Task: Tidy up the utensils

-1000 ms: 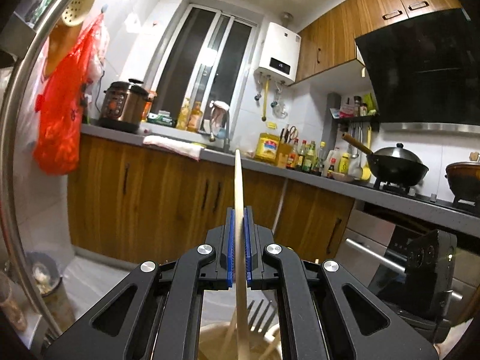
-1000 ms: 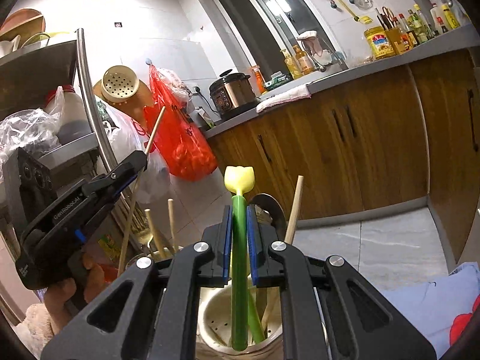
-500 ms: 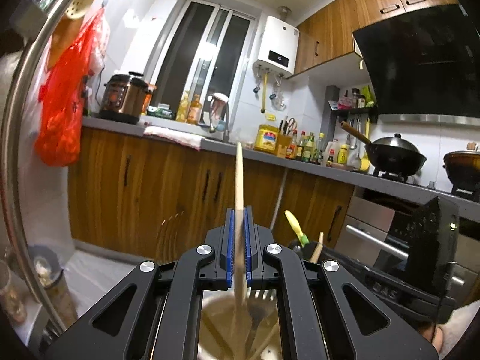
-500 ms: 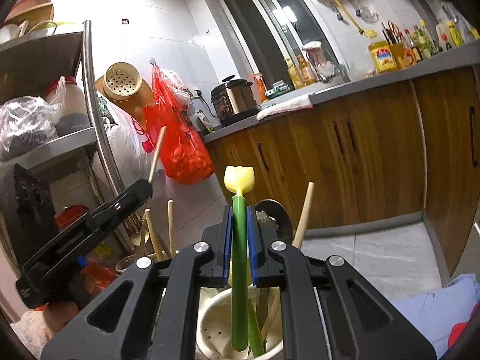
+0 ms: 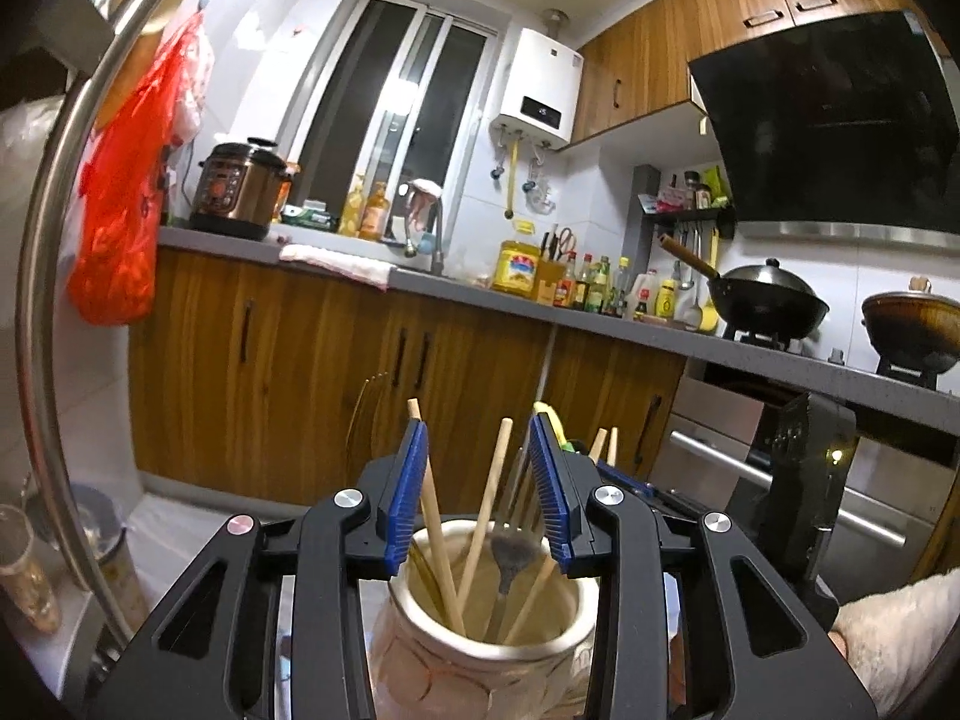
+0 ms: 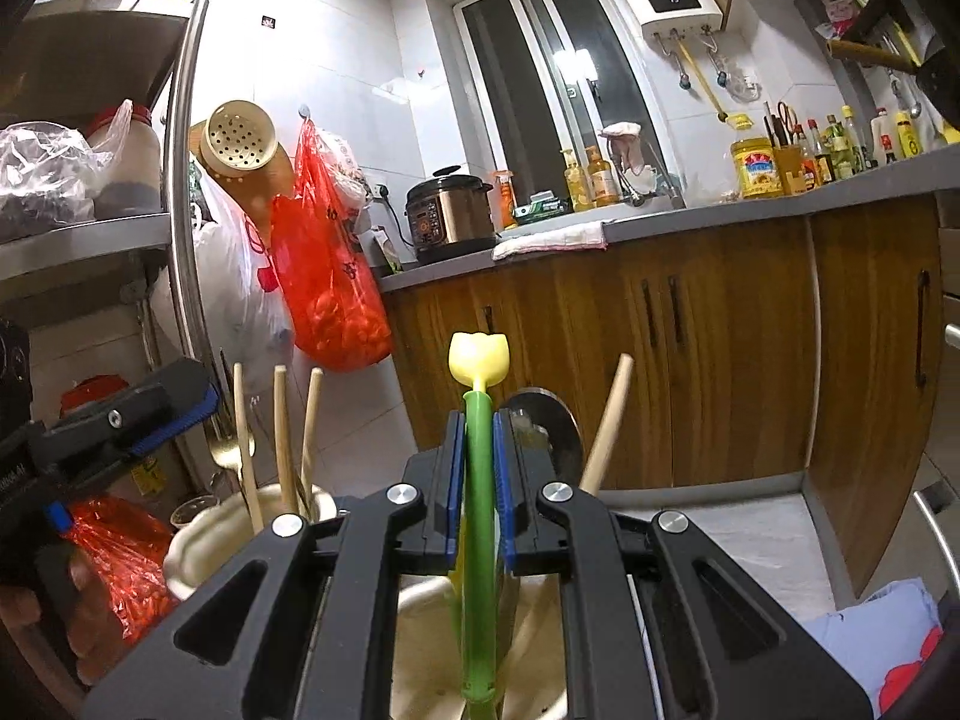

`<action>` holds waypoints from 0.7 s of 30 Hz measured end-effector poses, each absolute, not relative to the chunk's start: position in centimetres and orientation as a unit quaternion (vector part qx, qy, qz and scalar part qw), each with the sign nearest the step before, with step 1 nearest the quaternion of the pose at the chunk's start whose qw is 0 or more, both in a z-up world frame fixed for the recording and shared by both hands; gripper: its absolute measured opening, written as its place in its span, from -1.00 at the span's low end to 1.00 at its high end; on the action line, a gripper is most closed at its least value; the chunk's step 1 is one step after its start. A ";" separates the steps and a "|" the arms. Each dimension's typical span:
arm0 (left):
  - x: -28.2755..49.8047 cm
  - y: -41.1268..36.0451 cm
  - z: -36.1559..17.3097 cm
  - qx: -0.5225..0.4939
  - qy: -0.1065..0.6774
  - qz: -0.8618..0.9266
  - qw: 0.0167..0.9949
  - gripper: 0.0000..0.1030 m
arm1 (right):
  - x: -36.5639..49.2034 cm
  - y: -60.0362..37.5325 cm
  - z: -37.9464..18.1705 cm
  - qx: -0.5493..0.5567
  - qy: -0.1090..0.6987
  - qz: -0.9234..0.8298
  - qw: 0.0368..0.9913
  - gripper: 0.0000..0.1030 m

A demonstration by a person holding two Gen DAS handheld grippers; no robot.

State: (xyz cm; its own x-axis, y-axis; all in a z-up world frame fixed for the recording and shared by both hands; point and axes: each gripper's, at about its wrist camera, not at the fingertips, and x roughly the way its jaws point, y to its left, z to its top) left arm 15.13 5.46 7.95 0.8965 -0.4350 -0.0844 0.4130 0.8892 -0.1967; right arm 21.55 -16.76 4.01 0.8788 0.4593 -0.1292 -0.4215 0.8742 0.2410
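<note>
Ribbed blue pads (image 5: pixel 408 492), wooden chopsticks (image 5: pixel 489 510)

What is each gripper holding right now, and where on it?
Right gripper: shut on the green utensil, mid-handle. Left gripper: opening, holding nothing; chopsticks stand loose between its jaws.

Green handle (image 6: pixel 478 540) with yellow tip, cream jar (image 5: pixel 480 669), blue-padded claws

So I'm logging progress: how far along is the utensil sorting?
Done: chopsticks stand loose in the ceramic jar, between the opening left gripper. In hand: right gripper clamps the green utensil over the white holder. Left: releasing it.
</note>
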 end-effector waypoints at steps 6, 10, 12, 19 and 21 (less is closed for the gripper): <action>13.3 5.6 8.7 -0.083 0.060 -0.222 0.970 -0.25 | 20.3 -18.4 4.3 0.122 0.108 0.234 0.958 -0.71; 11.4 5.7 9.3 -0.082 0.063 -0.217 0.971 -0.17 | 18.7 -19.4 4.8 0.129 0.113 0.228 0.958 -0.60; 10.5 5.6 9.7 -0.081 0.068 -0.212 0.971 -0.17 | 17.4 -20.3 5.2 0.141 0.117 0.225 0.957 -0.60; 5.4 5.0 10.3 -0.088 0.089 -0.192 0.973 -0.16 | 11.5 -22.1 5.6 0.143 0.151 0.220 0.953 -0.60; 3.8 4.3 9.4 -0.097 0.109 -0.180 0.973 -0.16 | 9.3 -22.2 5.3 0.137 0.168 0.220 0.951 -0.60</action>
State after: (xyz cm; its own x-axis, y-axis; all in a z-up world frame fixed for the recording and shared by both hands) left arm 3.83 4.29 9.42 0.9112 -0.3717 -0.1776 0.3295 0.9164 -0.2273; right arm 9.32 -22.19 5.27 0.8464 0.4650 -0.2594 -0.3727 0.8653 0.3351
